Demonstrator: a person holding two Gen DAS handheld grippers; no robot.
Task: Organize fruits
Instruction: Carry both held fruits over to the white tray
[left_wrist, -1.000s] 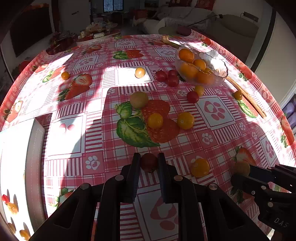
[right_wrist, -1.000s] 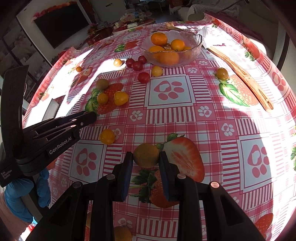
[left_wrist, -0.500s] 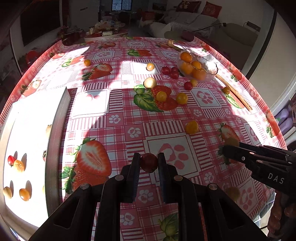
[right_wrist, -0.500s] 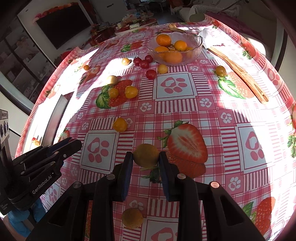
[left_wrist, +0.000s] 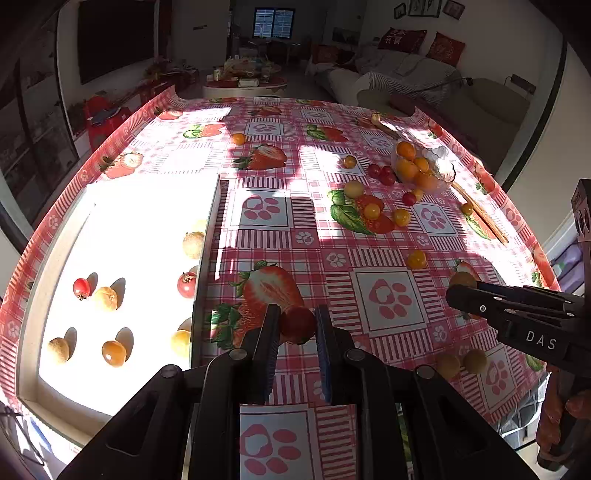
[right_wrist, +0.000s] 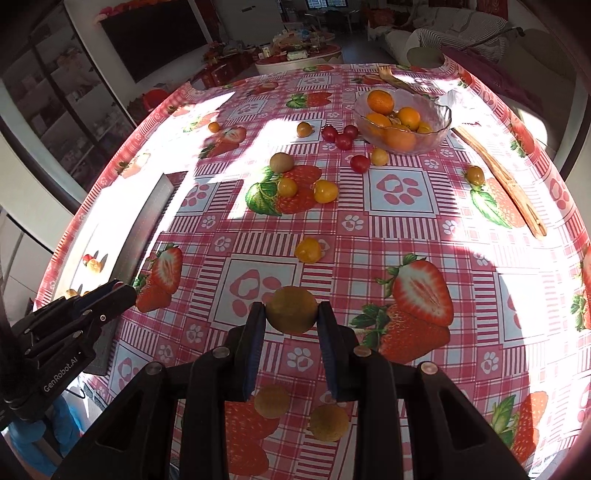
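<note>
Two fruits in hand: left gripper pinches a red tomato just right of the tray at the table's left edge; right gripper pinches a brownish fruit over mid-table. I'd clear the tray wall, then let go low, in a bare spot. Readable: "GenRobot.AI", "DAS".

Both claws, left claw and right claw, are clamped shut, each gripping something.
</note>
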